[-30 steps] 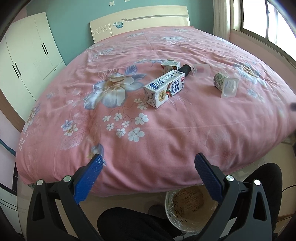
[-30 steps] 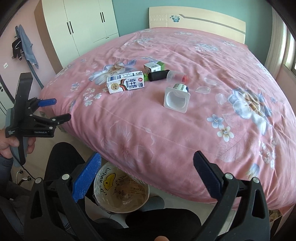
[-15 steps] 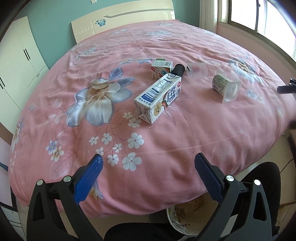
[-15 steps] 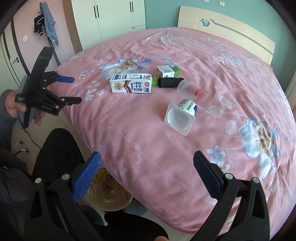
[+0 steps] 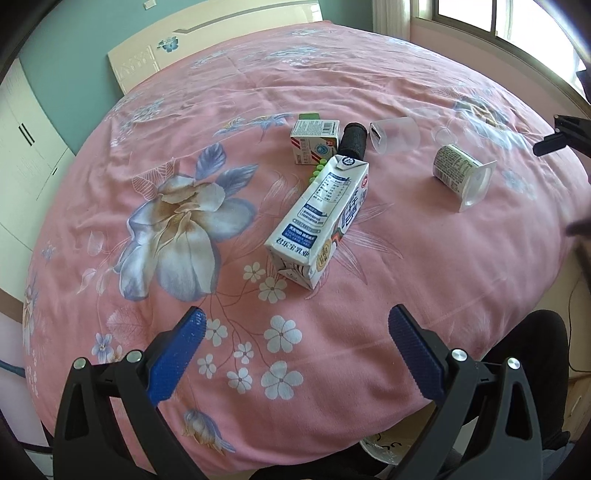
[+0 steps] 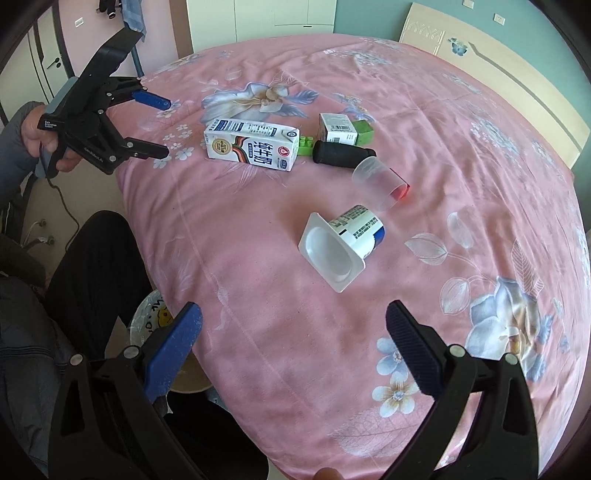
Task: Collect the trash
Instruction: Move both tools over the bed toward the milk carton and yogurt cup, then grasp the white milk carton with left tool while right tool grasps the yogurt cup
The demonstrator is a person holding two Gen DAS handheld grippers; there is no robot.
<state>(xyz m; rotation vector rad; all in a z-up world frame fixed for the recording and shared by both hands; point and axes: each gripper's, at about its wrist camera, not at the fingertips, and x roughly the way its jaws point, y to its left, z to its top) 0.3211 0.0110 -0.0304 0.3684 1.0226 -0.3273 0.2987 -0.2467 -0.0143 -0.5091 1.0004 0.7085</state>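
Observation:
Trash lies on a pink flowered bed [image 5: 184, 129]. A white milk carton [image 5: 319, 219] [image 6: 253, 144] lies on its side straight ahead of my open left gripper [image 5: 295, 328] [image 6: 159, 125], a short way off. Behind it sit a small box [image 5: 314, 142] [image 6: 338, 127], a black cylinder [image 5: 352, 140] [image 6: 343, 155], a green toy brick [image 6: 306, 144] and a clear plastic cup [image 5: 395, 134] [image 6: 380, 181]. A white yogurt cup [image 6: 340, 247] [image 5: 461, 171] lies on its side ahead of my open right gripper [image 6: 293, 325], which holds nothing.
A lined waste bin [image 6: 153, 317] [image 5: 380, 448] stands on the floor at the bed's near edge, between a person's black-trousered legs [image 6: 92, 266]. White wardrobes [image 6: 258, 22] and a cream headboard [image 5: 207, 40] stand behind the bed. A window [image 5: 498, 18] is at the right.
Both grippers have moved forward and over the bed, so the carton and the yogurt cup appear larger and closer. The bin has slid toward the lower edge of both views. Both stay open.

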